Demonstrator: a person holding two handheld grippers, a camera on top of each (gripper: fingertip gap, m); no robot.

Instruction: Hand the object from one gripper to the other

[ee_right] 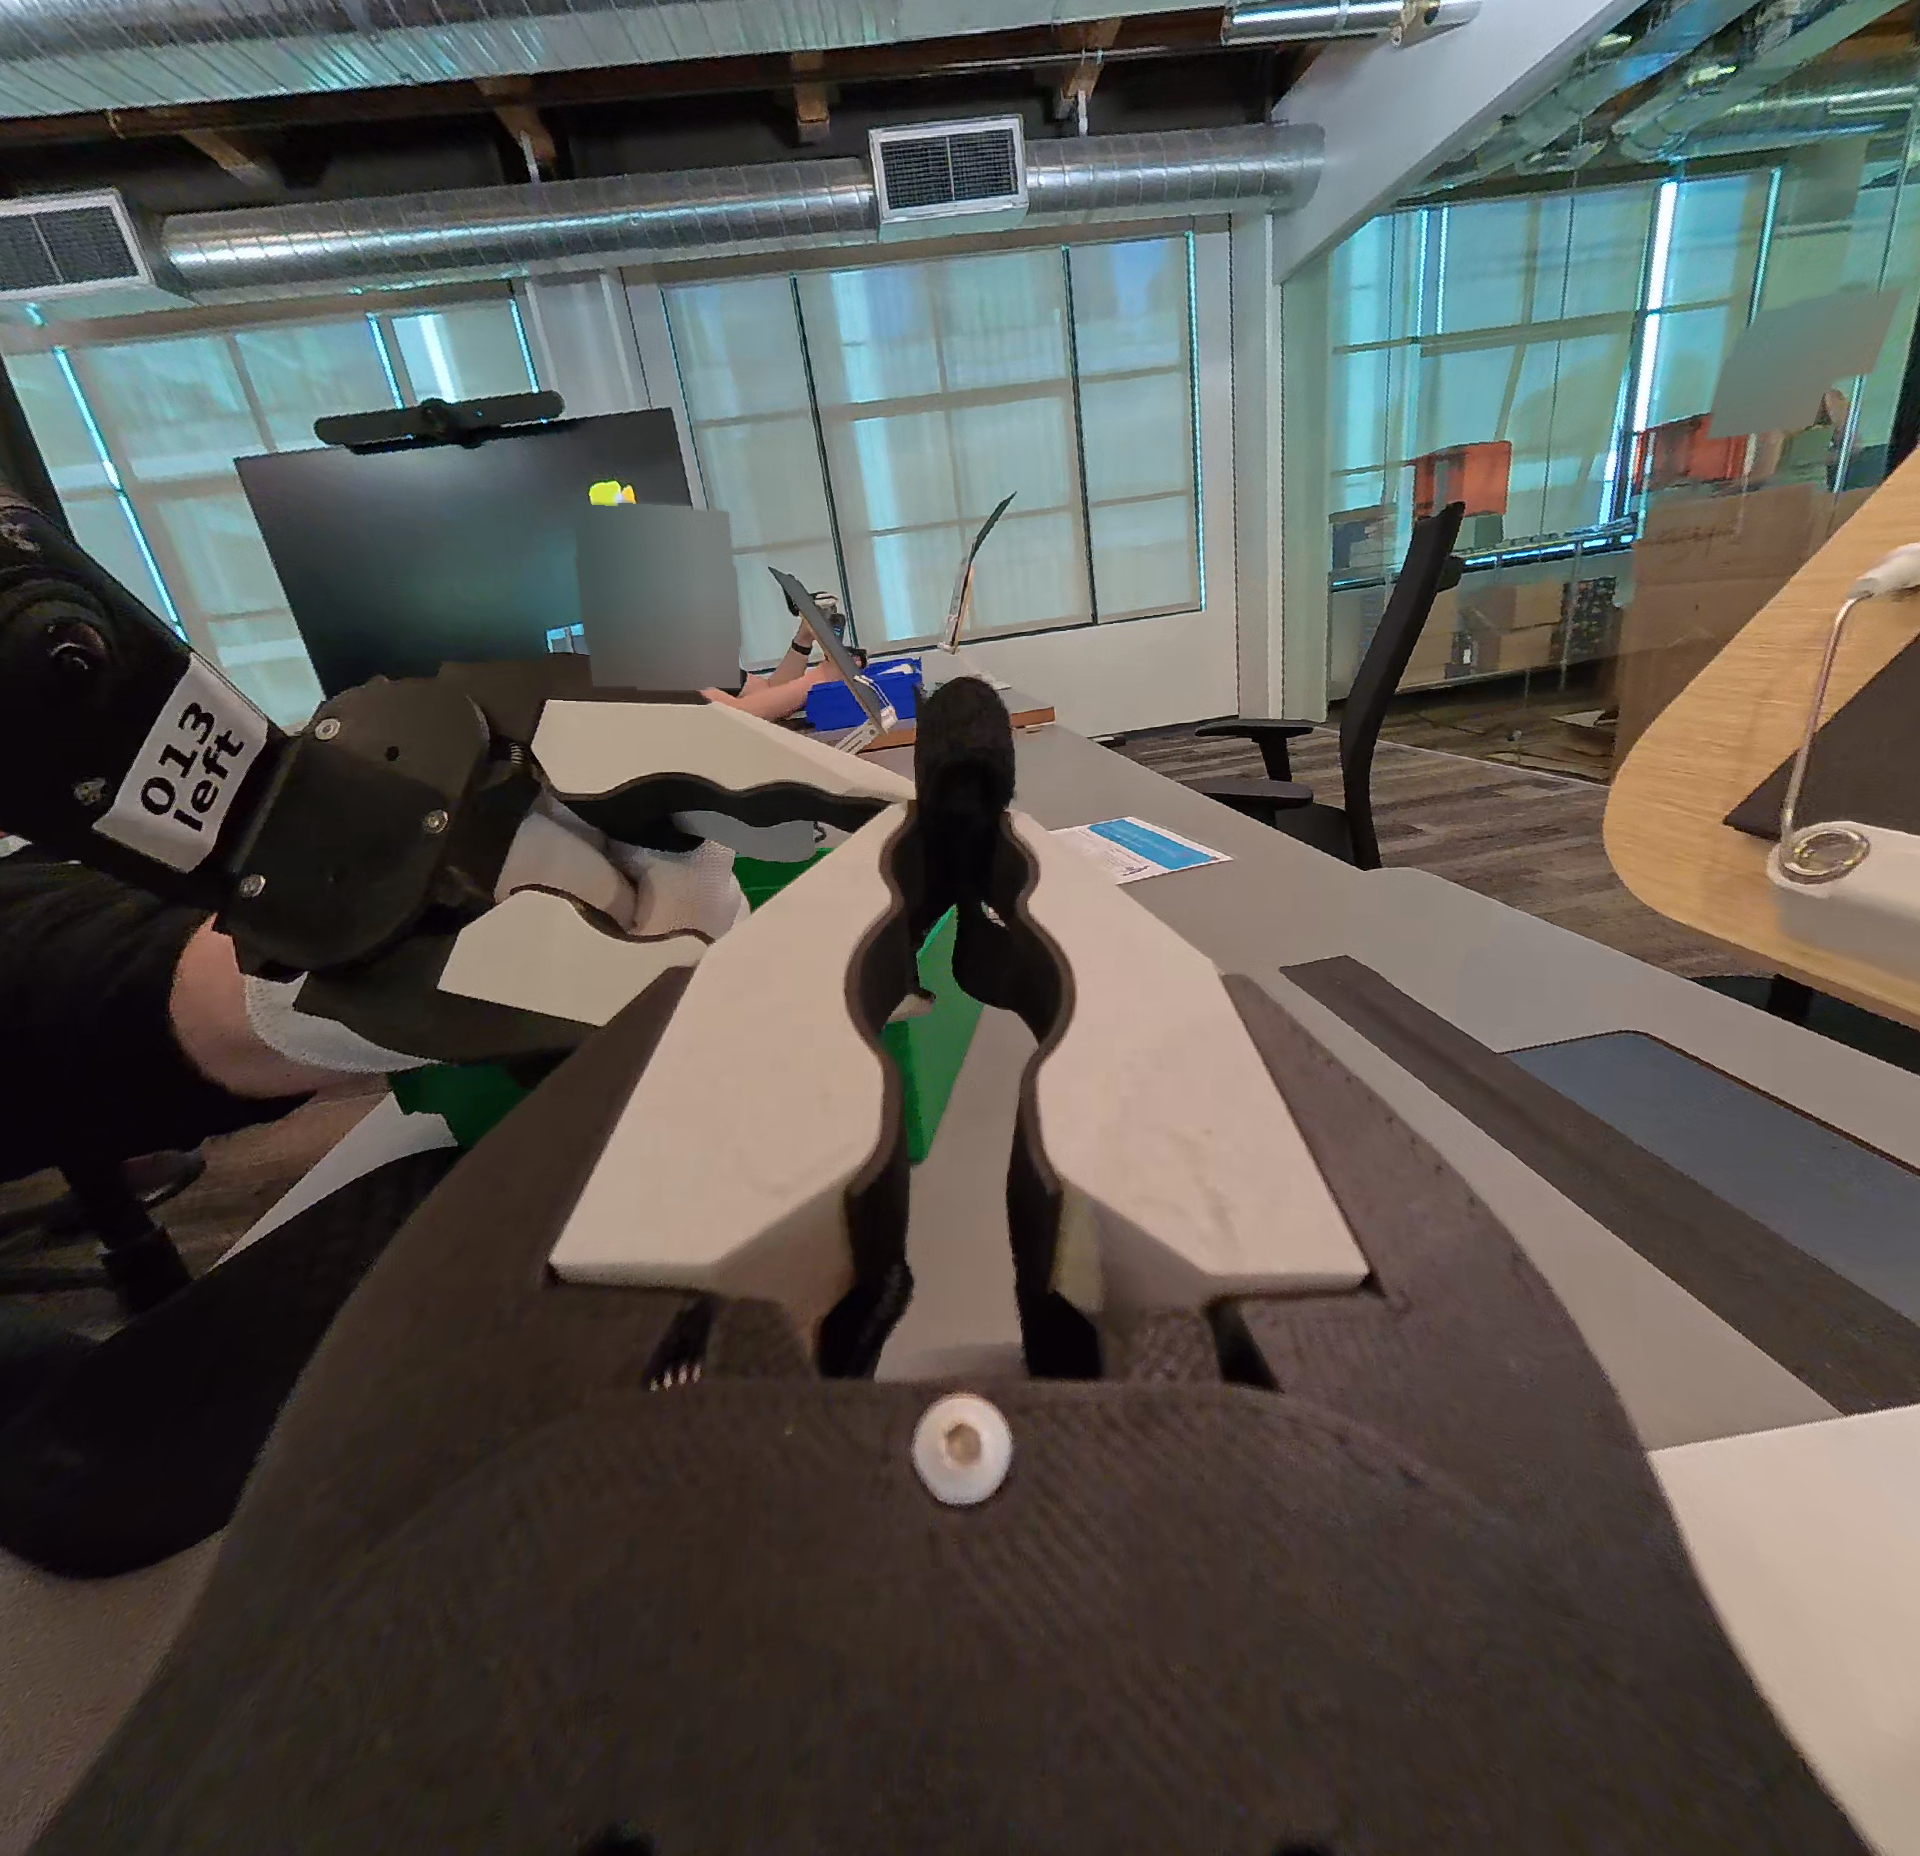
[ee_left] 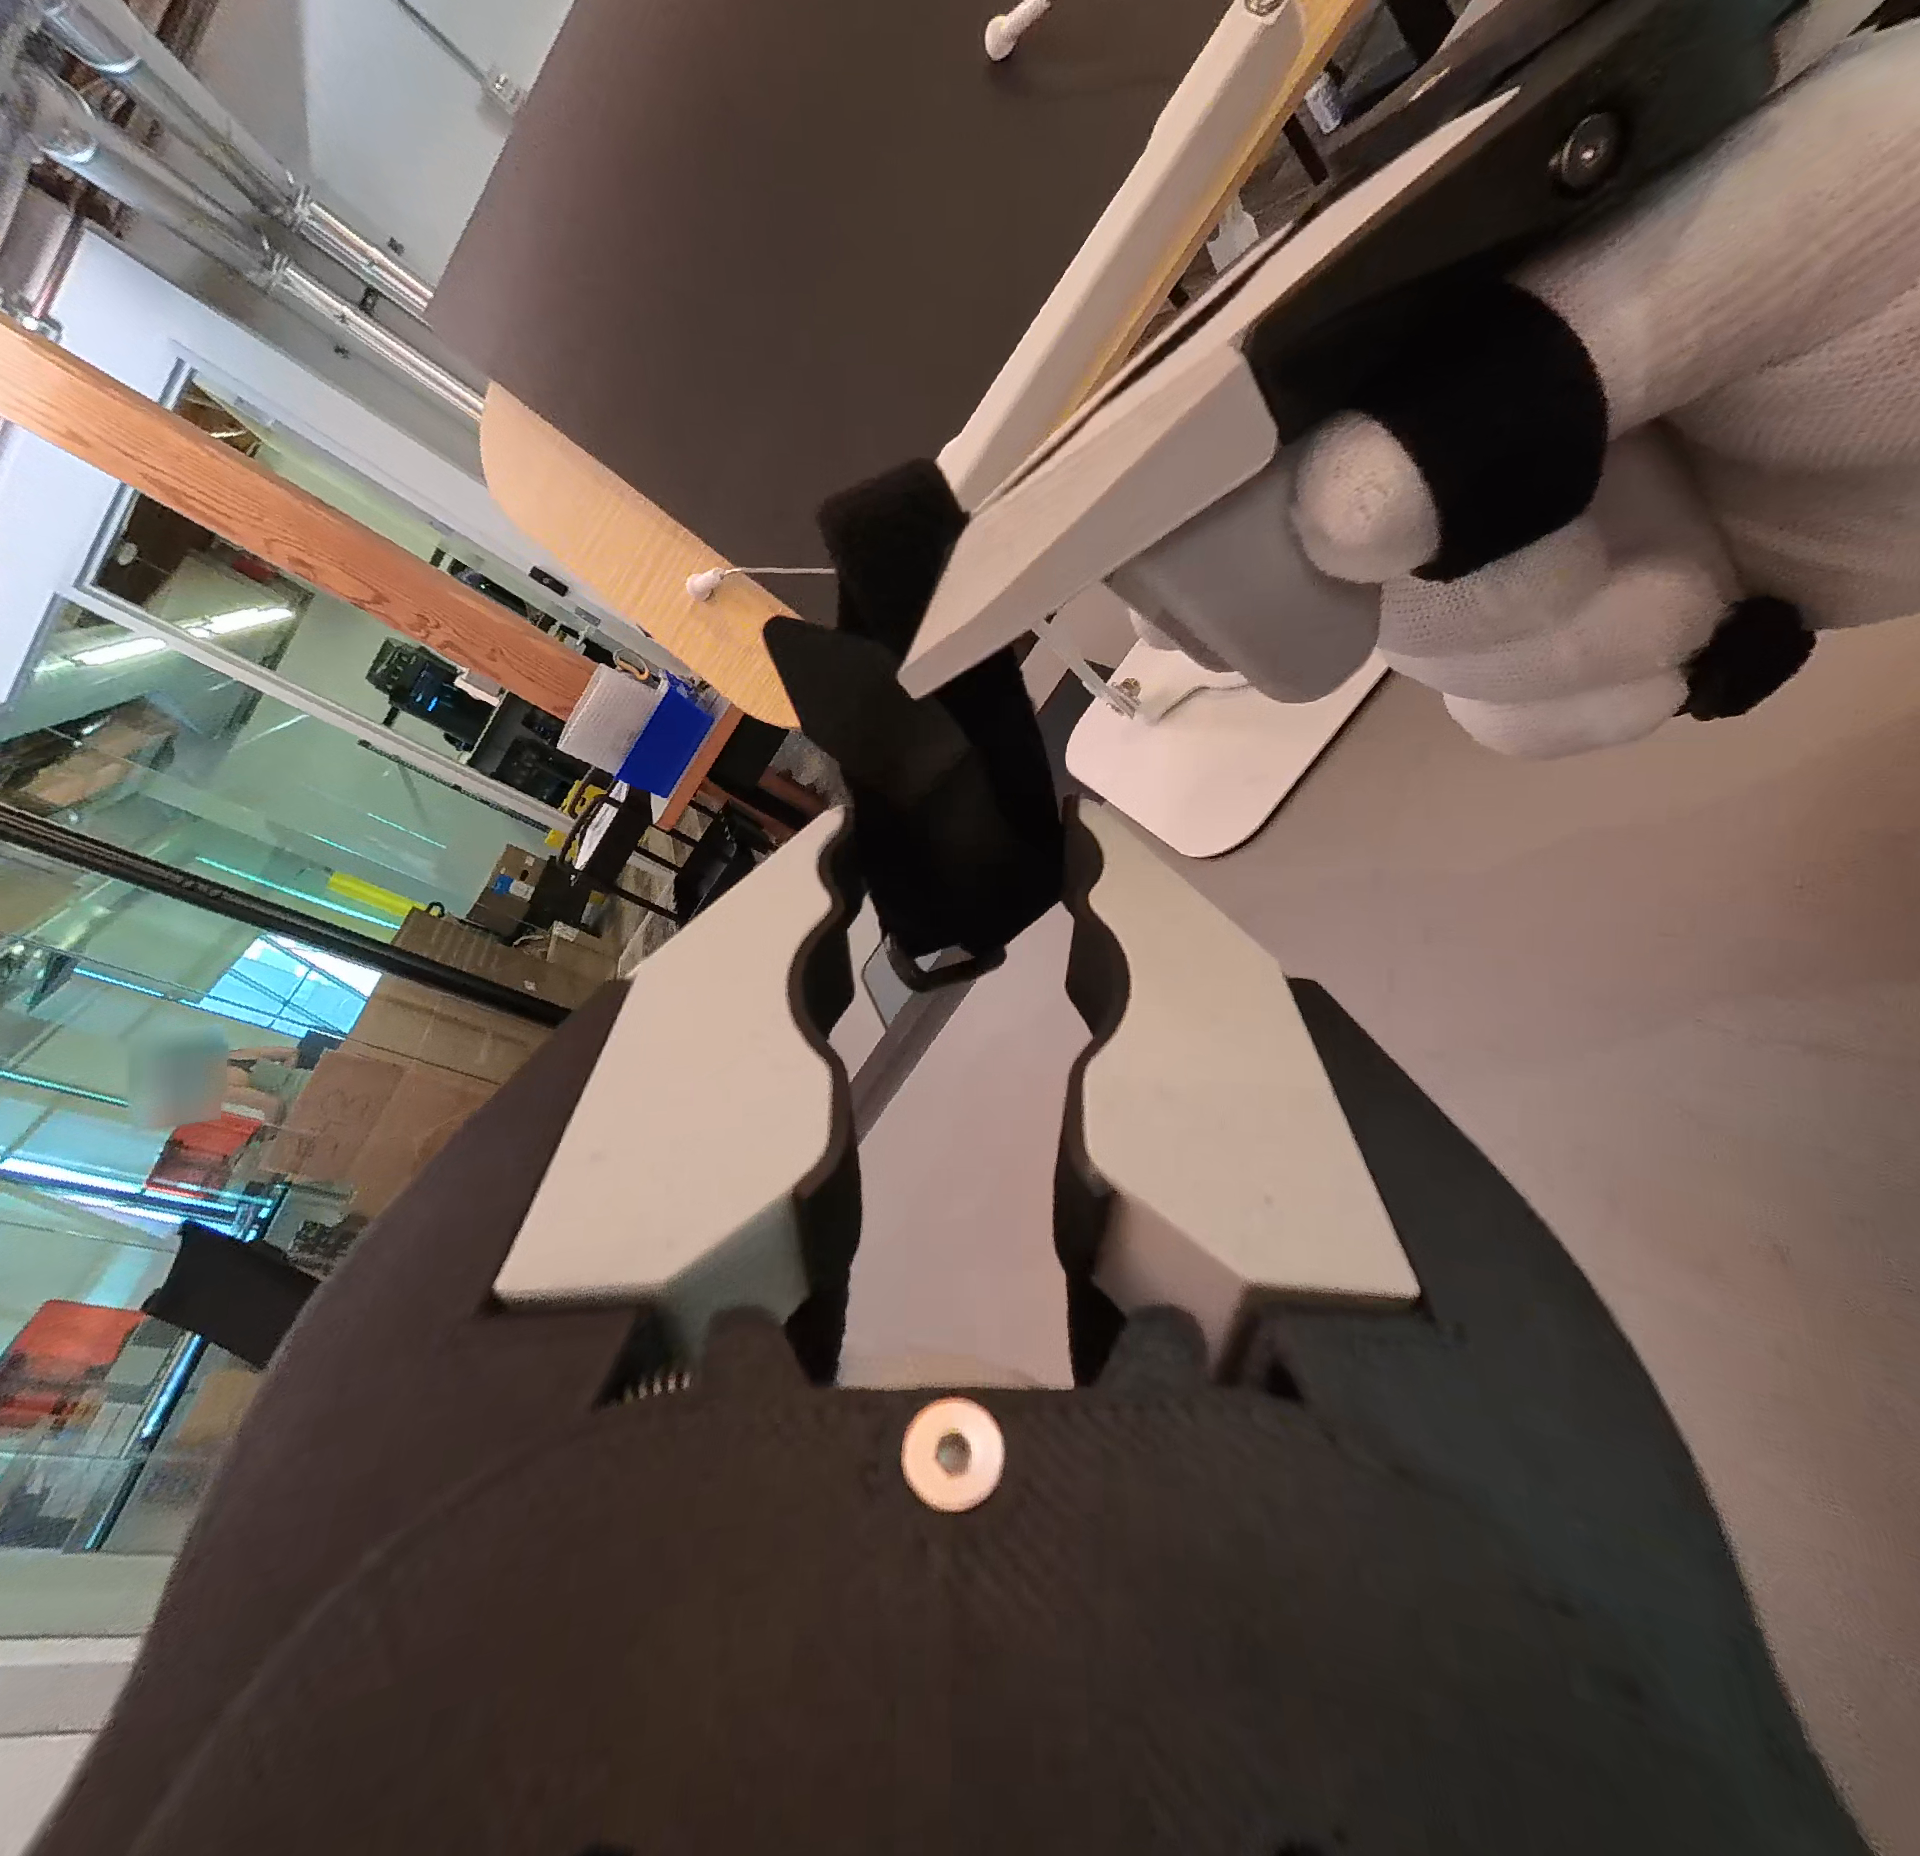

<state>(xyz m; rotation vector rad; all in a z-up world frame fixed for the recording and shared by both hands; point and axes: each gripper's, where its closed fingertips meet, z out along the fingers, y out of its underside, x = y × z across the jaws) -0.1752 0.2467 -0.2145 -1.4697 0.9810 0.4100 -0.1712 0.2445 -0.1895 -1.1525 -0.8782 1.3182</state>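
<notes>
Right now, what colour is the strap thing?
Black, the strap; clearest in the left wrist view.

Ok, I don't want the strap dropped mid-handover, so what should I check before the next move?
1. Right gripper shut on the black strap: ok.
2. Strap's lower end between the left gripper fingertips: ok.
3. Left gripper clamped on the strap: cannot tell; its jaws stand apart.
4. Strap held clear of the grey table: ok.
5. Right gripper safe to release: not ok until item 3 is confirmed.
</notes>
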